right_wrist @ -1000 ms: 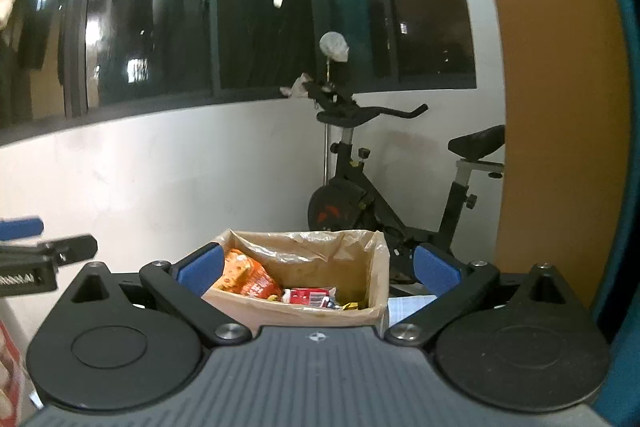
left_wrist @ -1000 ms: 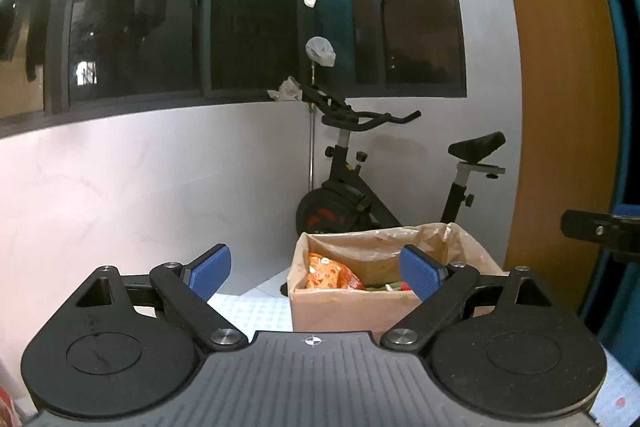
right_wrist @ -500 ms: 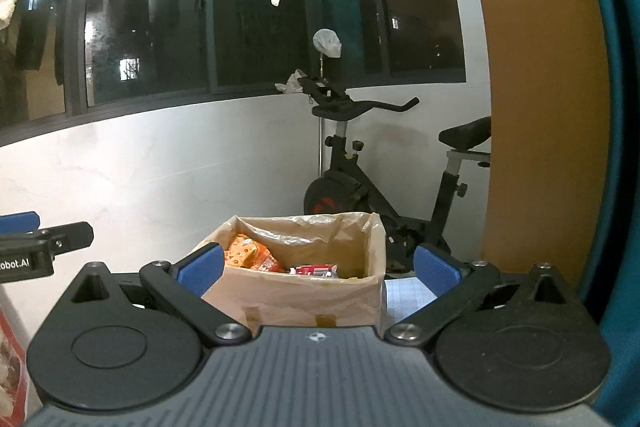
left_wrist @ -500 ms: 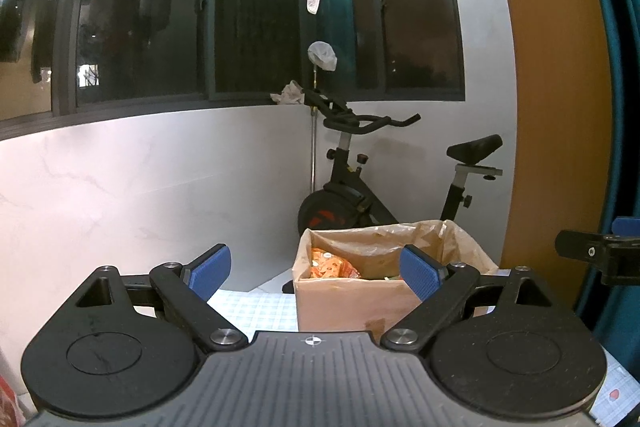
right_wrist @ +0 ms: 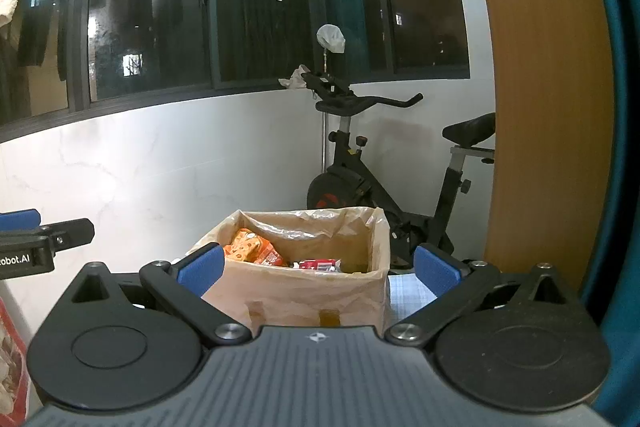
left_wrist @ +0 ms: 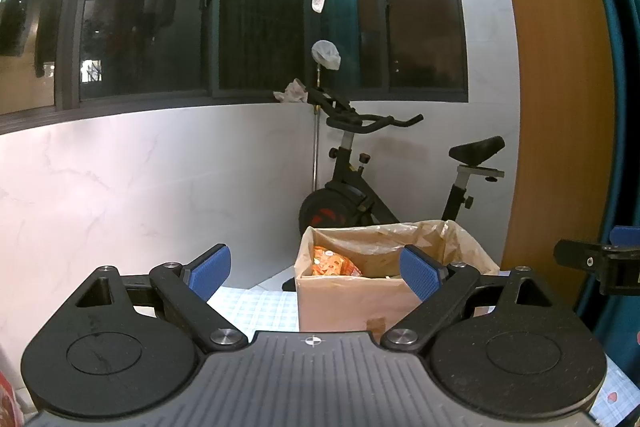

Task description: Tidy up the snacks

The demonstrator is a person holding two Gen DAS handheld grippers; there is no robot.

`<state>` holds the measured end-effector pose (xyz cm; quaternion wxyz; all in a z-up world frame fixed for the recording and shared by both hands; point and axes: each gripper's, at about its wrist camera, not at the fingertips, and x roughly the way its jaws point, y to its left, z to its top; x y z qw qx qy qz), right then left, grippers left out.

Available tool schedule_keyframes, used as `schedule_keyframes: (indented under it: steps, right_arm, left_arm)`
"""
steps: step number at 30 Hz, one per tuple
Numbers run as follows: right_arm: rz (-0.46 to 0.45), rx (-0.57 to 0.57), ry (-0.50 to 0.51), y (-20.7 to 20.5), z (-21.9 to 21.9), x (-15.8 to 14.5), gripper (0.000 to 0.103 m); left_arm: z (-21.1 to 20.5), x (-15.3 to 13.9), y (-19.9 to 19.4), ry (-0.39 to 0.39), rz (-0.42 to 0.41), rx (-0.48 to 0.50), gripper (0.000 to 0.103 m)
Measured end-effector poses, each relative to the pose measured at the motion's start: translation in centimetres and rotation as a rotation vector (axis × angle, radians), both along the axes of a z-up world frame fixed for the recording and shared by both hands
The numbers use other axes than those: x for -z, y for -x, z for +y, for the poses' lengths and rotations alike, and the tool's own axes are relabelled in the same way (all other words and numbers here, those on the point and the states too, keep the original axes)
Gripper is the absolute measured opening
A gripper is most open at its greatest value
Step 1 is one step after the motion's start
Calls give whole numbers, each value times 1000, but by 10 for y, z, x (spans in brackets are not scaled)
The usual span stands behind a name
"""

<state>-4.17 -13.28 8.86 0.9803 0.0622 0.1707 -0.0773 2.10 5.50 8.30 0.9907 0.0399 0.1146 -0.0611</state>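
An exercise bike [left_wrist: 360,187] stands against the white wall behind a plastic-lined cardboard box [right_wrist: 304,291] on the checked bench [left_wrist: 256,307]. Orange snack packs [right_wrist: 252,253] and a red packet [right_wrist: 318,265] lie inside it. The left claw [left_wrist: 316,271] and right claw [right_wrist: 316,269] both gape wide, empty, short of the box.

A table surface covered in a pale blue checked cloth [left_wrist: 256,307] carries 1 cardboard box [left_wrist: 344,303], its inside lined with a clear plastic bag. Orange snack packets [right_wrist: 252,251] and a red packet [right_wrist: 318,264] lie inside the open box.
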Motion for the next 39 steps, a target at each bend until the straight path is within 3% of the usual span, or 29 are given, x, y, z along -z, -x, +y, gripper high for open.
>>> schedule_keyframes:
  steps: [39]
  right_arm:
    - [22, 5, 2, -1, -3, 12, 103]
  left_arm:
    - [7, 3, 8, 33, -25, -24, 97]
